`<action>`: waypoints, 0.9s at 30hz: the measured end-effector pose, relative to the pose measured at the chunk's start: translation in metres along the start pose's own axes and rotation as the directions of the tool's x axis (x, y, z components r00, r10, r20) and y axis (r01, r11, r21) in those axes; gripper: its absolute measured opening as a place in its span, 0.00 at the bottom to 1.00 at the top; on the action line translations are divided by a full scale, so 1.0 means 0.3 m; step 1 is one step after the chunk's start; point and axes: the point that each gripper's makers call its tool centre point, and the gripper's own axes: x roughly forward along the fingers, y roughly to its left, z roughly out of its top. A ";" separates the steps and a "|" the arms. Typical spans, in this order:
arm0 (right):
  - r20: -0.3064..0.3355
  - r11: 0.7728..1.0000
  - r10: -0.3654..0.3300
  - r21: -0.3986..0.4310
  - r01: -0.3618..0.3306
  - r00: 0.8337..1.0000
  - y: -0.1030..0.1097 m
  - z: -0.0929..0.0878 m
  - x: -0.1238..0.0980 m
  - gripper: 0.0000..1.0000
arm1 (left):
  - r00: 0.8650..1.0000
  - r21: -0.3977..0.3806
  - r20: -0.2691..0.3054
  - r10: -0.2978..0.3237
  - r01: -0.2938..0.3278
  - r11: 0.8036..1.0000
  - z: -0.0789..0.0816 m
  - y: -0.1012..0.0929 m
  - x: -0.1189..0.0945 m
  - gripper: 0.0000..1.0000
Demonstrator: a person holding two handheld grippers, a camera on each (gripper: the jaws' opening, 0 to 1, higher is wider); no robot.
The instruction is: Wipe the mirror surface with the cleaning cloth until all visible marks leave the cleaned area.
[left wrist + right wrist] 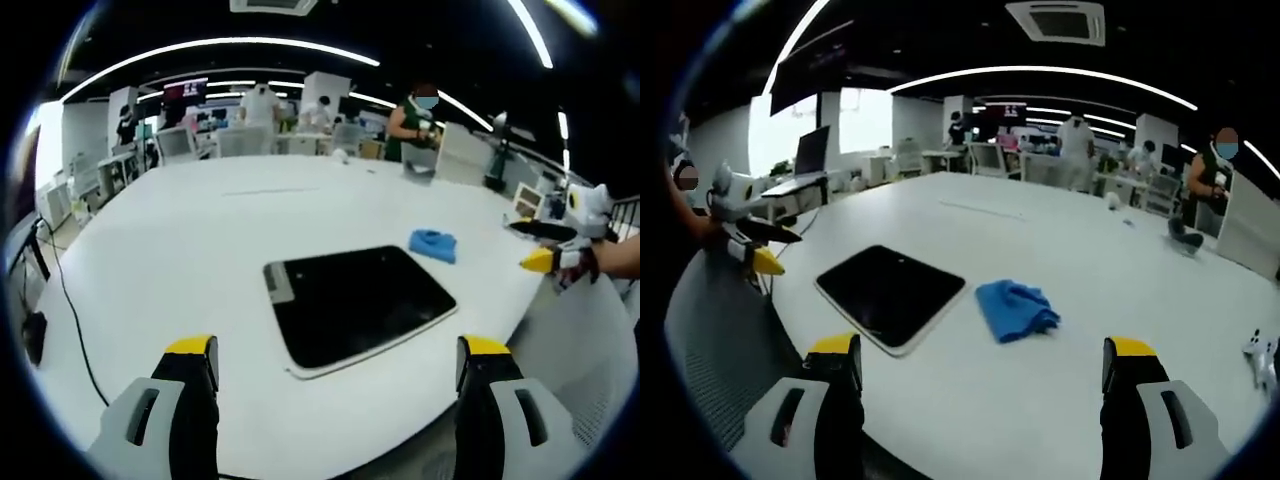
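Note:
A dark rectangular mirror [355, 303] lies flat on the white table [180, 250], and the right gripper view has the same mirror [890, 293] left of centre. A crumpled blue cleaning cloth [1015, 309] rests on the table just beside the mirror; from the left gripper view the cloth [433, 244] is beyond the mirror's far corner. My left gripper [340, 365] is open, hanging off the table's near edge with nothing between its jaws. My right gripper [980, 365] is open too, short of the cloth. Each gripper appears at the edge of the other's view.
People stand at desks with monitors [177, 143] in the background. A black cable [70, 310] runs over the table's left side. A small white object [1262, 357] sits at the table's right edge. A grey chair back [720, 350] is near the table's rim.

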 end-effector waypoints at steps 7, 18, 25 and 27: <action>-0.020 0.999 0.026 -0.029 -0.027 0.999 0.023 -0.008 0.004 1.00 | 1.000 -0.012 0.016 0.013 -0.013 1.000 0.008 0.010 -0.003 0.99; -0.030 1.000 0.018 -0.024 -0.018 0.999 0.017 -0.018 0.001 1.00 | 1.000 -0.006 0.013 0.001 -0.001 1.000 0.006 0.003 0.000 0.99; -0.008 1.000 -0.017 -0.003 0.017 1.000 -0.013 -0.008 -0.006 1.00 | 1.000 -0.017 -0.003 -0.024 0.024 1.000 -0.002 -0.013 0.003 0.99; -0.010 1.000 -0.019 0.010 0.019 1.000 -0.015 -0.011 -0.006 1.00 | 1.000 -0.016 -0.008 -0.026 0.026 1.000 -0.004 -0.014 0.003 0.99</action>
